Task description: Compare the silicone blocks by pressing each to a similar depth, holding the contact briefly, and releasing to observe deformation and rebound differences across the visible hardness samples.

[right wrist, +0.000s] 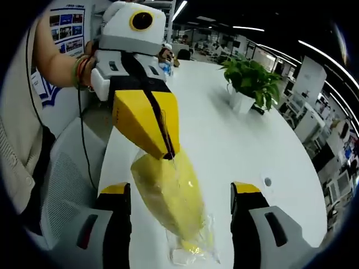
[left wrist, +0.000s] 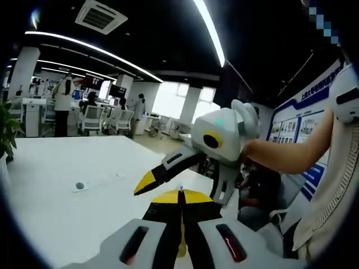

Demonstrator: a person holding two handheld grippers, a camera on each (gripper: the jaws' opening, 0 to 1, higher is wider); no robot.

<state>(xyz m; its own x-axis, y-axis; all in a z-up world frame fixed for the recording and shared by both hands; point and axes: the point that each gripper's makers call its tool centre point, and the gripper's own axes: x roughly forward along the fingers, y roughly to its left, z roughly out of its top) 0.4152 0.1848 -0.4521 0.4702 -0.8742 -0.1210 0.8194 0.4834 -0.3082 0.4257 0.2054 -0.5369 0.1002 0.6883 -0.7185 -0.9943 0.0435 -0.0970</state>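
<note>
one yellow silicone block (right wrist: 171, 196) in a clear bag hangs over the white tabletop (right wrist: 224, 134), pinched at its top by your left gripper (right wrist: 166, 152), fingers closed on it. your right gripper (right wrist: 180, 196) stands open around it. close gently and evenly; the bag's glare may hide deformation. potted plant (right wrist: 251, 81) sits beyond, open office behind.

A yellow block (right wrist: 171, 196) in clear wrap is seen on the white worktop (right wrist: 235, 145). The left gripper (right wrist: 167, 152) is coloured yellow, black and white; the plant (right wrist: 252, 78) green.
</note>
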